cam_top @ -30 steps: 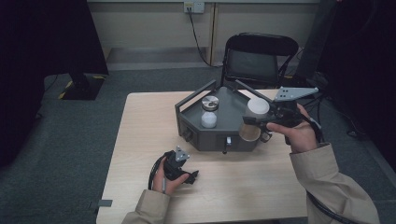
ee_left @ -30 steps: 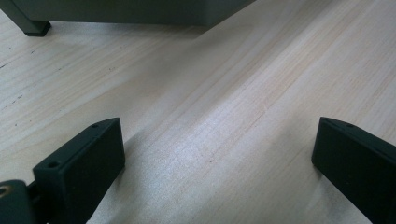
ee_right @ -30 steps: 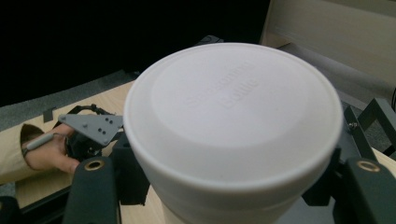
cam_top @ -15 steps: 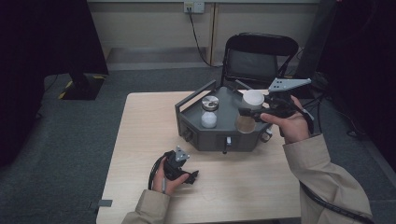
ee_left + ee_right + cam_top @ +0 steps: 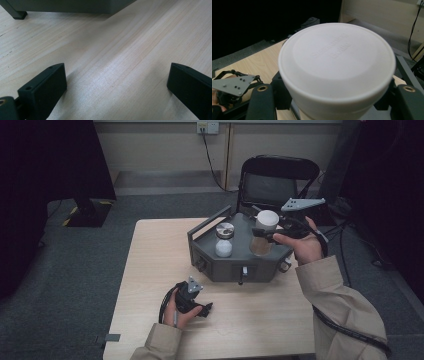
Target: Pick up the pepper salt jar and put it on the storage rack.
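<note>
white-capped jar (image 5: 263,234) clamped in right gripper (image 5: 261,236)

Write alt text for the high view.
A person's right gripper holds a white-capped jar of brown powder above a grey tray on a wooden table. A metal-capped jar of white powder stands in the tray. The left gripper rests open on the table.

The right tongs (image 5: 264,234) clamp a white-capped jar of brown powder (image 5: 263,234) above the grey angular metal tray (image 5: 235,262), beside a silver-lidded jar of white powder (image 5: 224,240). The left tongs (image 5: 205,309) rest on the pale wooden surface (image 5: 155,265).
</note>
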Demonstrator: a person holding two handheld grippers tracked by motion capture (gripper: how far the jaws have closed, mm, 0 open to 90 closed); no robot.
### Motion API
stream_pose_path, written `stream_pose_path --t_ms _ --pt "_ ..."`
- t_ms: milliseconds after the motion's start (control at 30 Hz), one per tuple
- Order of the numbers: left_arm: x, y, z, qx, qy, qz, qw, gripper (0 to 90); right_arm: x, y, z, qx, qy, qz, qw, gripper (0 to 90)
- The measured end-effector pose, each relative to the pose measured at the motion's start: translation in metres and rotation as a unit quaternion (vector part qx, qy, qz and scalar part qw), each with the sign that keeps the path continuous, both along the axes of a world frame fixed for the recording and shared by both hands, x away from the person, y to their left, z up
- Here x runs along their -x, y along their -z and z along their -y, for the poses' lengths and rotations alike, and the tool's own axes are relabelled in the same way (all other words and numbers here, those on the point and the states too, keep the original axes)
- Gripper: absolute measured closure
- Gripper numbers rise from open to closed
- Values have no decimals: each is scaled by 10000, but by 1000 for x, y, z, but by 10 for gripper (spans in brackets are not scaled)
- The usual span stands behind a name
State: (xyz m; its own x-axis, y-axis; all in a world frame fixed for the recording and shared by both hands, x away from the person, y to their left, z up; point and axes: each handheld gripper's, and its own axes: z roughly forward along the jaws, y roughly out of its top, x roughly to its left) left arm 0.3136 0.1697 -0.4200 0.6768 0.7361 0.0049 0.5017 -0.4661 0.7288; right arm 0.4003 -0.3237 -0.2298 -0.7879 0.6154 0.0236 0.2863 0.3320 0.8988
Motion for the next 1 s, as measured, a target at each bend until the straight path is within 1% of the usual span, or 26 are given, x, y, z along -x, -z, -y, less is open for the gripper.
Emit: stream_pose_path --t_ms 133,300,500,767,1000 --pt "0 0 0 9 -6 -5 10000 20 -5 4 -2 76 106 -26 9999 343" --pt "0 0 0 10 -6 -5 10000 20 -12 9 -1 30 166 -108 9998 343" --pt "0 0 0 11 -4 -5 10000 20 -14 12 -5 110 269 -102 9995 343" --pt "0 0 0 9 -7 -7 10000 20 -18 15 -9 150 338 -159 9992 343" --pt "0 0 0 11 -5 -11 10000 20 -22 20 -11 138 363 -230 9990 343"
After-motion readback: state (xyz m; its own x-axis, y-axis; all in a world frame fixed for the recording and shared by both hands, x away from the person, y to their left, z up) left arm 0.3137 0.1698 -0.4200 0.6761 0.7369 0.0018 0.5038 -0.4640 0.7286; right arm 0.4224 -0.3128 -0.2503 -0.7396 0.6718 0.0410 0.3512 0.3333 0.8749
